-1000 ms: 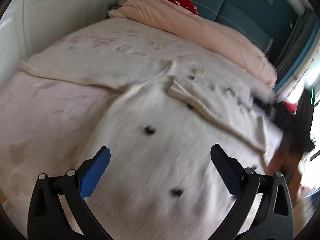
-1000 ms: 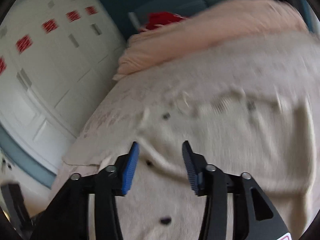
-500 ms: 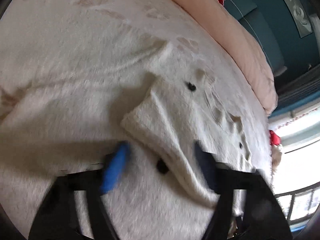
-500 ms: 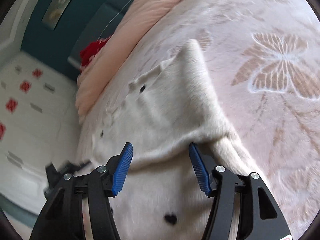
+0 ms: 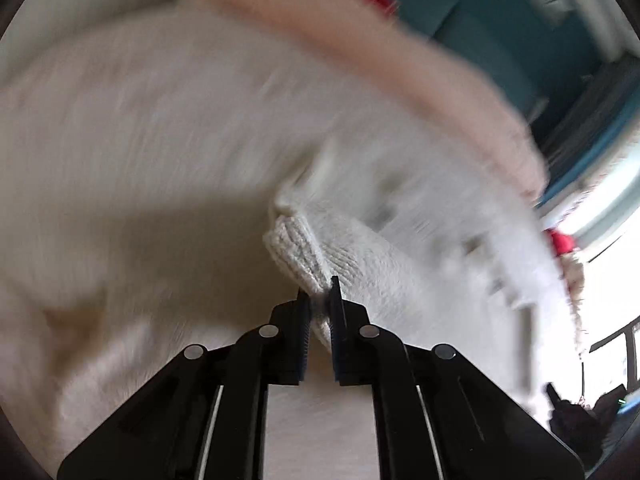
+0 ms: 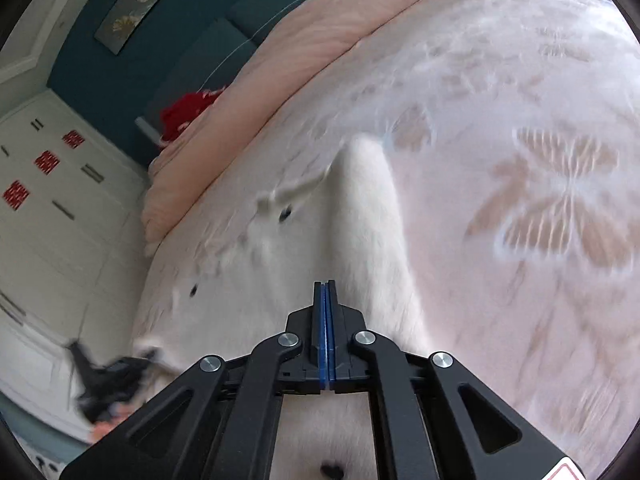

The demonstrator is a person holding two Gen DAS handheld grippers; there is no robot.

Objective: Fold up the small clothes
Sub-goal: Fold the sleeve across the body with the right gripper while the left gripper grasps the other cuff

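Observation:
A white knitted cardigan [image 5: 360, 256] with dark buttons lies on the bed. My left gripper [image 5: 319, 300] is shut on its ribbed sleeve cuff [image 5: 296, 248], which sticks out between the fingers. The view is blurred. In the right wrist view the cardigan [image 6: 360, 232] spreads ahead, with a fold running away from my right gripper [image 6: 325, 292]. Its blue pads are pressed together; whether cloth is pinched between them I cannot tell. The left gripper [image 6: 104, 376] shows as a dark blur at the lower left.
The bed has a pale pink cover with butterfly patterns [image 6: 560, 208]. A peach duvet [image 6: 304, 52] is bunched at the head, with a red item [image 6: 188, 112] on it. White wardrobe doors [image 6: 48, 200] stand at the left. A window [image 5: 608, 216] is at the right.
Both grippers have shut. The left one closed on the sleeve cuff and is moving fast. The right one closed at the cardigan's fold.

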